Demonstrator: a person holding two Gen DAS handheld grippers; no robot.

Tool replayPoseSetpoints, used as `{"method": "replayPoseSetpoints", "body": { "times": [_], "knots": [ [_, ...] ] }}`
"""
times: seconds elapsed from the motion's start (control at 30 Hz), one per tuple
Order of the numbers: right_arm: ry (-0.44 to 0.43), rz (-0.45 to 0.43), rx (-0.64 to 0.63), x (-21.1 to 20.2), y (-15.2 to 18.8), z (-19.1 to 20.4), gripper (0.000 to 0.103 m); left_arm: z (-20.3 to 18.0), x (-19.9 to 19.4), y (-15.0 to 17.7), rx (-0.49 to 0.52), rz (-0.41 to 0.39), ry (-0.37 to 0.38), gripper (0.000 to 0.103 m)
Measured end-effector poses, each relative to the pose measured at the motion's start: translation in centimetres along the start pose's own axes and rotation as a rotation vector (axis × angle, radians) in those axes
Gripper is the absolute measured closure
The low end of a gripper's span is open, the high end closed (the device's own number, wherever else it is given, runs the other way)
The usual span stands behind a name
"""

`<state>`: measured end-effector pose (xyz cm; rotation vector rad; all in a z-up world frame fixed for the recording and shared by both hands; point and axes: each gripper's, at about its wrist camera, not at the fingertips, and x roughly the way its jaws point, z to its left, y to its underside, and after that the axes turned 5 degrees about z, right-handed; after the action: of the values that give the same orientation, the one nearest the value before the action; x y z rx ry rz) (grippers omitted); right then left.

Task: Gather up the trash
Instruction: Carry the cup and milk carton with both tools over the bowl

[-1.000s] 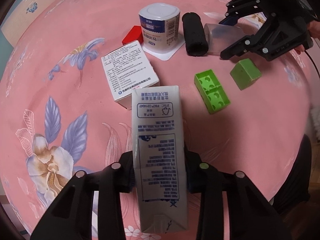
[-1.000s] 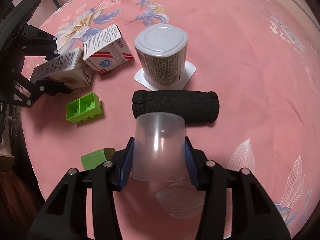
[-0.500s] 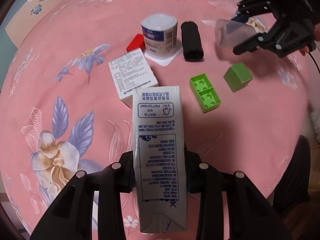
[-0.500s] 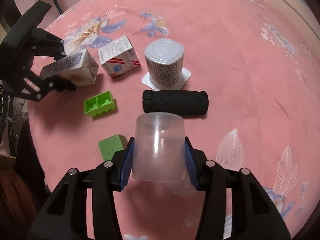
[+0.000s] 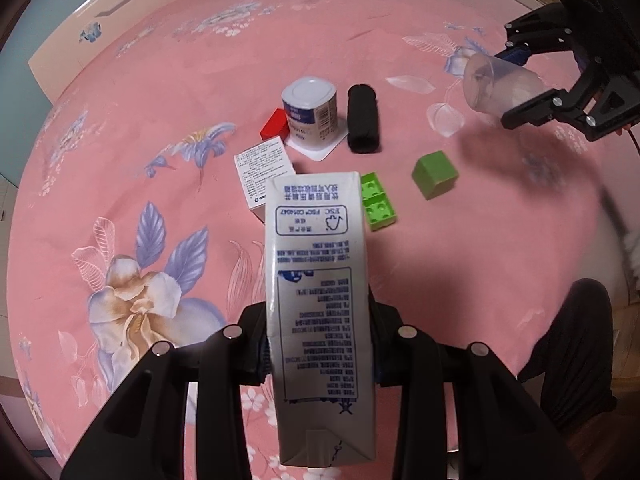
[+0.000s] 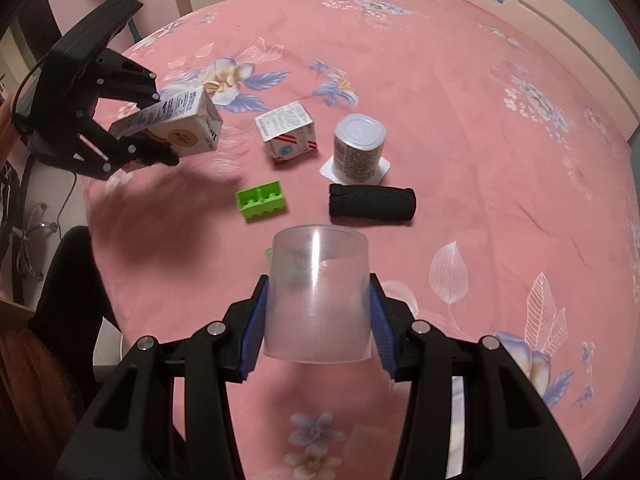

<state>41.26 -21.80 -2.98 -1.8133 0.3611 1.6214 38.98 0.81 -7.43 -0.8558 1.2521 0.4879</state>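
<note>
A white milk carton point(image 5: 320, 296) printed with blue text is held in the air above a pink flowered bedspread point(image 5: 168, 92), not touching it. Its long axis runs straight out along the fingers of the left gripper point(image 5: 318, 354), with the flat base pointing away from the camera and the folded gable end nearest it. The gripper's two black fingers pinch the carton's long sides near the gable end, so most of the carton juts forward past the fingertips. In the right wrist view the same carton point(image 6: 176, 126) hangs tilted, base toward the middle of the bed. A clear plastic cup point(image 6: 318, 294) is also held in the air, squeezed at its sides between the blue pads of the right gripper point(image 6: 318, 322); its axis follows the fingers, one round end facing forward and down toward the bedspread. From the left wrist view the cup point(image 5: 498, 86) lies on its side in the jaws. Lying on the bedspread between the two grippers are a small white medicine box point(image 5: 262, 170), a red block point(image 5: 275, 130), an upright white container point(image 5: 310, 114) on a square white lid, a black foam roll point(image 5: 362, 118), a green studded brick point(image 5: 378, 202) and a green block point(image 5: 435, 174).
</note>
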Motion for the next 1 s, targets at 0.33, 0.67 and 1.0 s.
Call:
{"method": "replayPoseSetpoints", "body": {
  "times": [0.33, 0.67, 1.0],
  "knots": [
    [0.016, -0.070, -0.011, -5.5, 3.1, 4.1, 0.055, -2.7, -4.2, 1.9, 0.005, -0.051, -0.021, 0.064],
    [0.018, -0.109, -0.029, -8.2, 6.4, 8.9, 0.055, -5.6, -7.3, 4.3, 0.022, -0.100, -0.023, 0.064],
    [0.018, -0.134, -0.053, -9.5, 9.3, 13.1, 0.055, -8.4, -9.0, 6.7, 0.048, -0.132, -0.016, 0.064]
  ]
}}
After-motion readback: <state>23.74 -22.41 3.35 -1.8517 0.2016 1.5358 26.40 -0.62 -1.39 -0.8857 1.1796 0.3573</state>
